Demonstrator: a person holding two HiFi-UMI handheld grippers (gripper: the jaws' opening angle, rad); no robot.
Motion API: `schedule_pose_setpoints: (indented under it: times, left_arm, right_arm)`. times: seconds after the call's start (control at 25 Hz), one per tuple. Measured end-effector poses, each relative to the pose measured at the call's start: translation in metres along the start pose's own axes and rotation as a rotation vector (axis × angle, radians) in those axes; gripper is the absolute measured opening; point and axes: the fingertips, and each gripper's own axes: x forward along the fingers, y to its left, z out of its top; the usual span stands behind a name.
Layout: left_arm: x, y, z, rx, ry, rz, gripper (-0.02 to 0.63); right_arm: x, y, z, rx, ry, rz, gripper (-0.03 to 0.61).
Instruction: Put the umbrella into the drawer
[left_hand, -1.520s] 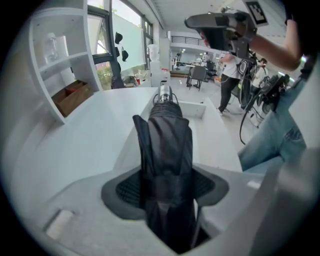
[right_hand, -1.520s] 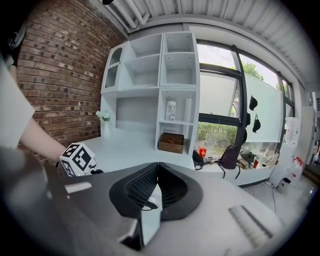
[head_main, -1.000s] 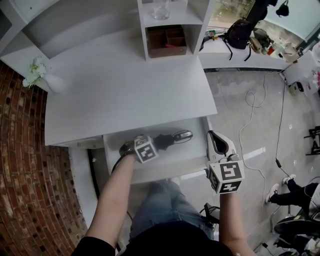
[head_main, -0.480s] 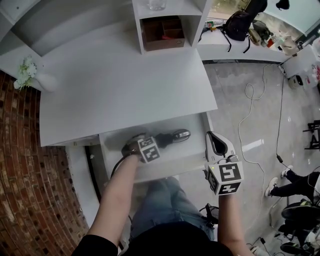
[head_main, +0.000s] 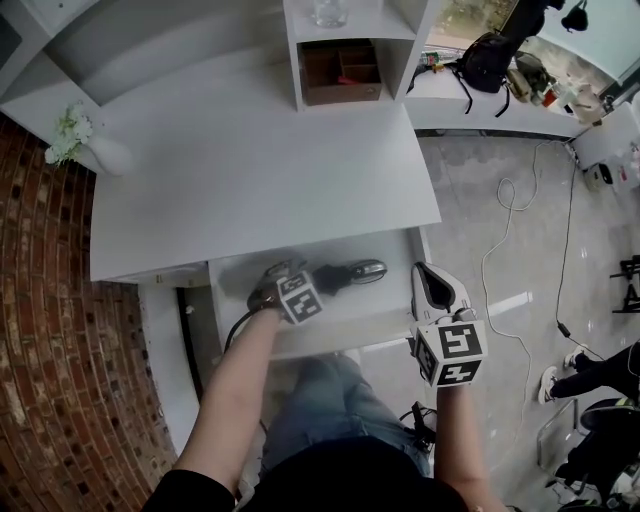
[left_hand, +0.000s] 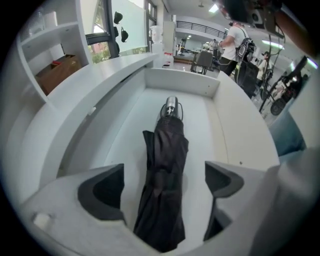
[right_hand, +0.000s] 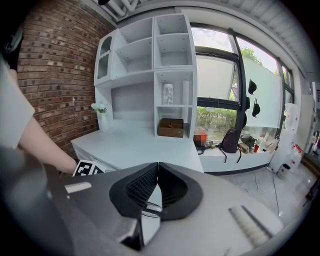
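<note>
Two grippers show. The left gripper (left_hand: 159, 186) hangs over the open drawer (left_hand: 181, 83); its jaws have just been opening and stand wide, clear of the folded black umbrella (left_hand: 167, 150) lying on the drawer floor between them. The right gripper (right_hand: 157, 170), jaws together and empty, hovers beside the drawer's right edge.

A home-style study corner set inside a large lab or office hall: a white table (head_main: 250, 190) with shelves (right_hand: 150, 55) and a flower vase (head_main: 85, 148) meets a brick wall (head_main: 50, 330), while cables (head_main: 512, 181) trail over a tiled floor (head_main: 470, 220) near a backpack (head_main: 487, 60).
</note>
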Motion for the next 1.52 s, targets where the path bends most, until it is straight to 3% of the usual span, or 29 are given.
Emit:
schedule_pose_setpoints:
  times: [0.24,0.44,0.6,0.76,1.04,1.28,1.52]
  left_arm:
    - [-0.026,-0.01,0.01,-0.033,-0.069,-0.006,0.589]
    - [-0.045,-0.019,0.009,-0.068,-0.089,-0.027,0.594]
    - [-0.077,-0.006,0.023,-0.073,-0.156,0.066,0.591]
    - [-0.103,-0.001,0.039,-0.147,-0.27,0.093,0.588]
    - [-0.145,0.008,0.044,-0.225,-0.37,0.184,0.588]
    - [-0.187,0.018,0.05,-0.295,-0.505,0.263,0.573]
    - [-0.263,0.039,0.053,-0.362,-0.745,0.425,0.509]
  right_arm:
    - [-0.004,0.006,0.017,-0.005,-0.04,0.025,0.005]
    - [-0.012,0.01,0.034,-0.02,-0.082,0.037,0.005]
    - [-0.022,0.009,0.048,-0.017,-0.121,0.039,0.005]
    - [-0.029,0.01,0.062,-0.015,-0.164,0.043,0.005]
    - [-0.041,0.014,0.088,-0.045,-0.231,0.06,0.005]
    - [-0.048,0.013,0.108,-0.054,-0.282,0.064,0.005]
    - [-0.053,0.014,0.121,-0.069,-0.309,0.069,0.005]
